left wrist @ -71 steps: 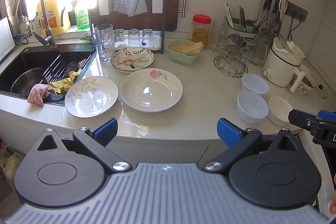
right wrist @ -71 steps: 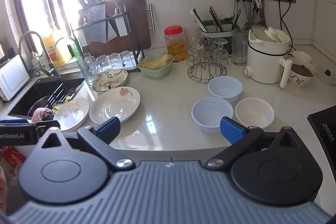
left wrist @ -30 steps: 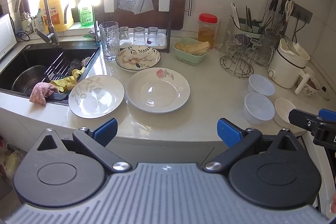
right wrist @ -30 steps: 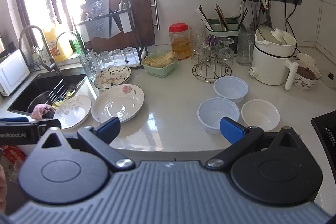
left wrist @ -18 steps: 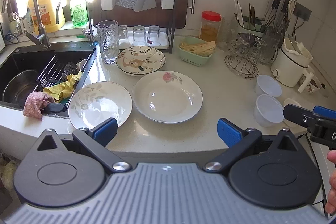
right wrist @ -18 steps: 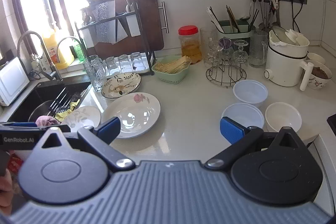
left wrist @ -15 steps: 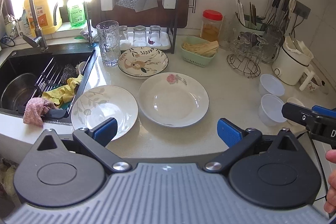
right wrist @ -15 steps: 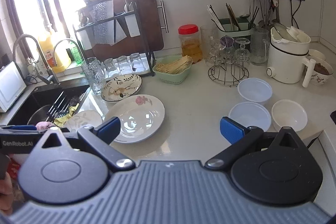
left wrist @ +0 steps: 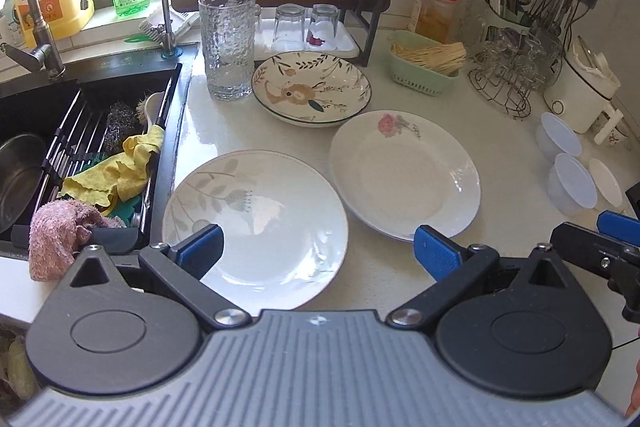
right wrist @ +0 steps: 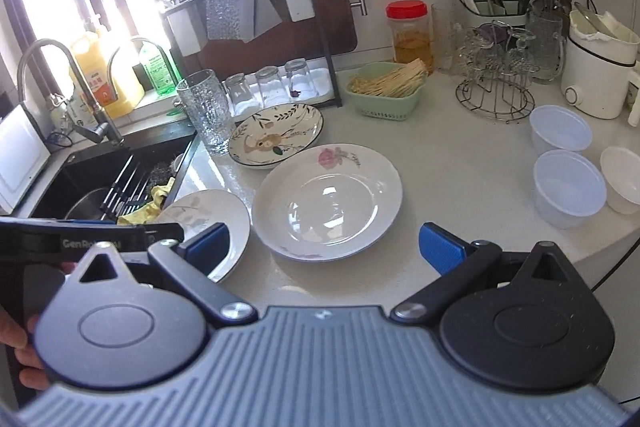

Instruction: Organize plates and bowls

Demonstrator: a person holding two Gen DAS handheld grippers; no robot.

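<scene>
Both grippers have come forward over the counter since the earlier frames, so the plates now fill far more of each view. From the left wrist, the left gripper [left wrist: 316, 251] hangs with its blue-padded fingers spread wide and nothing between them, directly above the near edge of the leaf-patterned plate [left wrist: 256, 223], whose rim runs under the left finger [left wrist: 199, 251]. Just to its right lies the rose plate [left wrist: 404, 175], close beside it, though whether the rims touch I cannot tell, and behind both sits the rabbit-patterned plate [left wrist: 311, 91] next to a ribbed glass [left wrist: 227, 43]. From the right wrist, the right gripper [right wrist: 324, 245] is likewise wide open and empty, poised at the near rim of the rose plate [right wrist: 328, 201]. Three bowls (two translucent, one white) stand well off to the right: translucent bowls [right wrist: 568, 187] and the white bowl [right wrist: 624, 179] beside them. The sink [left wrist: 120, 83] lies left of the plates.
</scene>
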